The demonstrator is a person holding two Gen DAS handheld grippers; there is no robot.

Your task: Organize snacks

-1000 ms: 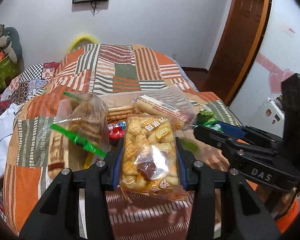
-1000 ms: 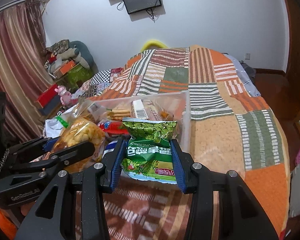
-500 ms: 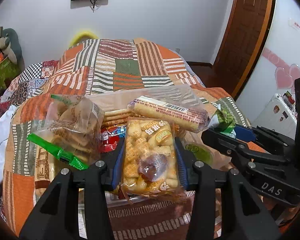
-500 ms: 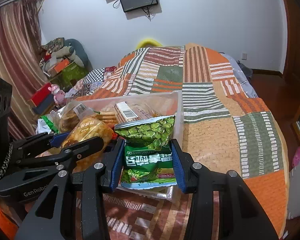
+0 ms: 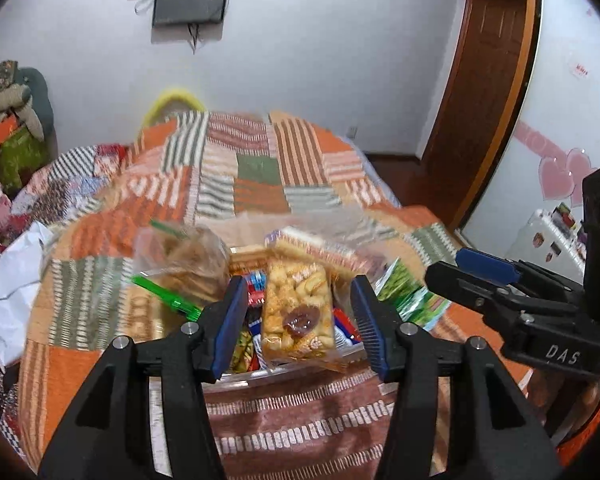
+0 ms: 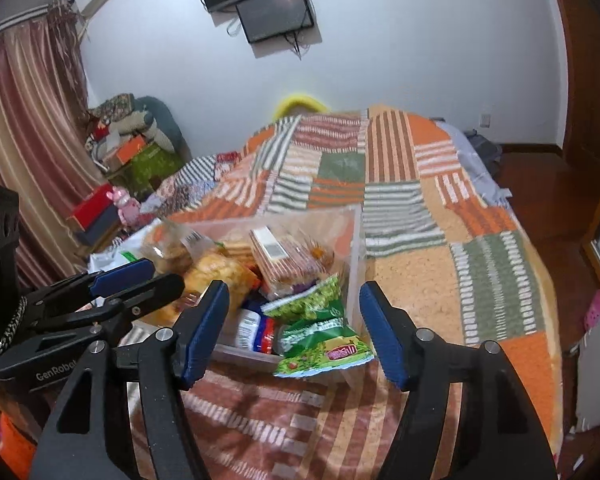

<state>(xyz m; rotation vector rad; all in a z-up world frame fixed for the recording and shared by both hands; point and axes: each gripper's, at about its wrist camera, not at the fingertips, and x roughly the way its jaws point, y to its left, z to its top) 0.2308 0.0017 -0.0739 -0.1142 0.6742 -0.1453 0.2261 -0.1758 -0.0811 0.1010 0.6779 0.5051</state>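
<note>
As both tongs have just been opening, the left tongs [image 5: 300, 316] stand spread around a biscuit packet [image 5: 298, 314] and the right tongs [image 6: 294, 332] around a green pea bag [image 6: 320, 340], both lying in the clear bin [image 6: 356, 240] on the bed [image 6: 412, 208]; light, crinkly, crushable packs, probably best pinched by their sealed edges.

Motion blur smears the clear bin [image 5: 260, 376] and the patchwork quilt [image 5: 256, 168] behind it.

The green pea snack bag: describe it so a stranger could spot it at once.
On the patchwork bed sits a clear plastic bin of snacks. At its near right corner, a green pea snack bag droops over the rim. It is the only green packet, printed with peas.
</note>
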